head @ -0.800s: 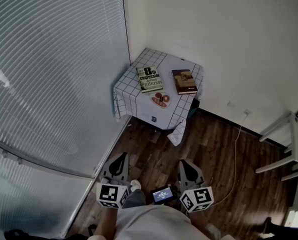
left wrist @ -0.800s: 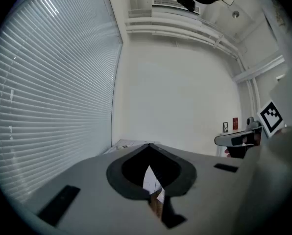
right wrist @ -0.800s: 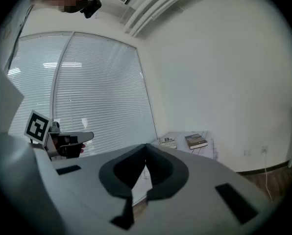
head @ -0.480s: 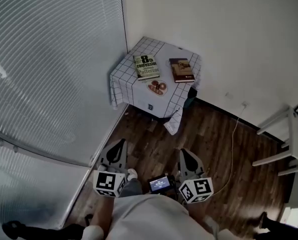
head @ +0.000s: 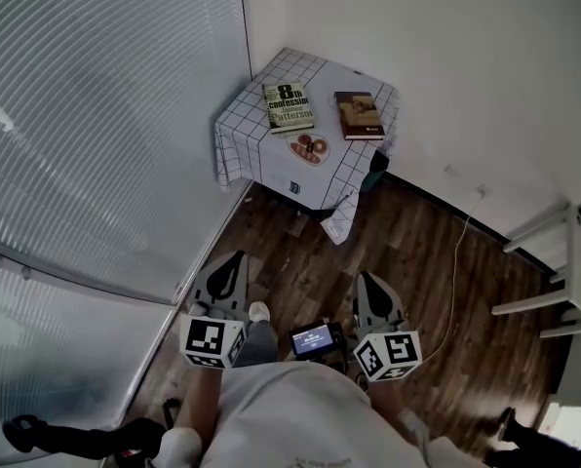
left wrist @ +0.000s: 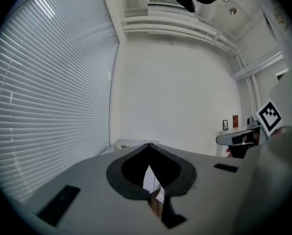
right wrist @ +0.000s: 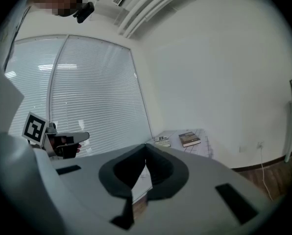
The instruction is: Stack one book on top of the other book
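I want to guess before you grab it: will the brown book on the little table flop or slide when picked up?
It will probably stay fairly stiff: the brown book lies closed and flat, like one bound block. Pushed, it may drag or bunch the checked cloth under it rather than glide. Being flat, it should not roll.

A pale book (head: 289, 106) (large dark title print on its cover) and a smaller brown book (head: 359, 115) lie flat, face up, side by side but apart on the checked surface (head: 322, 71).
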`<state>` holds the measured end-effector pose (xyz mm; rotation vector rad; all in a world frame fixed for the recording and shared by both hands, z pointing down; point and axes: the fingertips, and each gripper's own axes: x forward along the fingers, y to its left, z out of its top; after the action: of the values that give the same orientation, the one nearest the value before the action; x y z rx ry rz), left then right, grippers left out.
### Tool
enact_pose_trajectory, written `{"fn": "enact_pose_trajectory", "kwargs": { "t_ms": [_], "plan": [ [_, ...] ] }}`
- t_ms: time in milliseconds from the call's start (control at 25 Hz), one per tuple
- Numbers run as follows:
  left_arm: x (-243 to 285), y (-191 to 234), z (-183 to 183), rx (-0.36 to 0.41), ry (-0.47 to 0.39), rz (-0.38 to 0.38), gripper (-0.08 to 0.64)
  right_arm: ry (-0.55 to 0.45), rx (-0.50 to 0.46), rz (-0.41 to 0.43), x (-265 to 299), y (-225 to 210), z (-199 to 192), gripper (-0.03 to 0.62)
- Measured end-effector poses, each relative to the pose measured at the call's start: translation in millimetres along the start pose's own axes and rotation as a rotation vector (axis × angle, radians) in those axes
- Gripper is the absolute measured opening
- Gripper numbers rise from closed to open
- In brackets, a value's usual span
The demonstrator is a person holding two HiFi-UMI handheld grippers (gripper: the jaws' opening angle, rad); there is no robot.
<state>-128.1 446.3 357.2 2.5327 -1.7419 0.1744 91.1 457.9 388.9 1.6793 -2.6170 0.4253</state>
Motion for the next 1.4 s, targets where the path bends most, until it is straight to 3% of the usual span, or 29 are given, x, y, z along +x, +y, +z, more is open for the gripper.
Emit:
{"fn": "enact_pose_trajectory", "kwargs": {
  "t_ms": [440,760,1000,1400],
  "plan": [
    [65,25,-24,-0.046,0.040,-0.011,0.008,0.054,-0.008,-0.021,55,-26,-5,0.008],
    [167,70,-2,0.016,-0.016,-0.040,0.008,0.048,-0.129,-0.077,144,-57,20,0.008],
    [225,108,9,0.013,-0.015,-0.065,0.008,-0.008,-0.185,-0.118,222,-72,53,0.008],
    [290,163,7,-0.028,-0.013,-0.073,0.008,0.028,-0.216,-0.103,320,-71,59,0.008]
  ]
}}
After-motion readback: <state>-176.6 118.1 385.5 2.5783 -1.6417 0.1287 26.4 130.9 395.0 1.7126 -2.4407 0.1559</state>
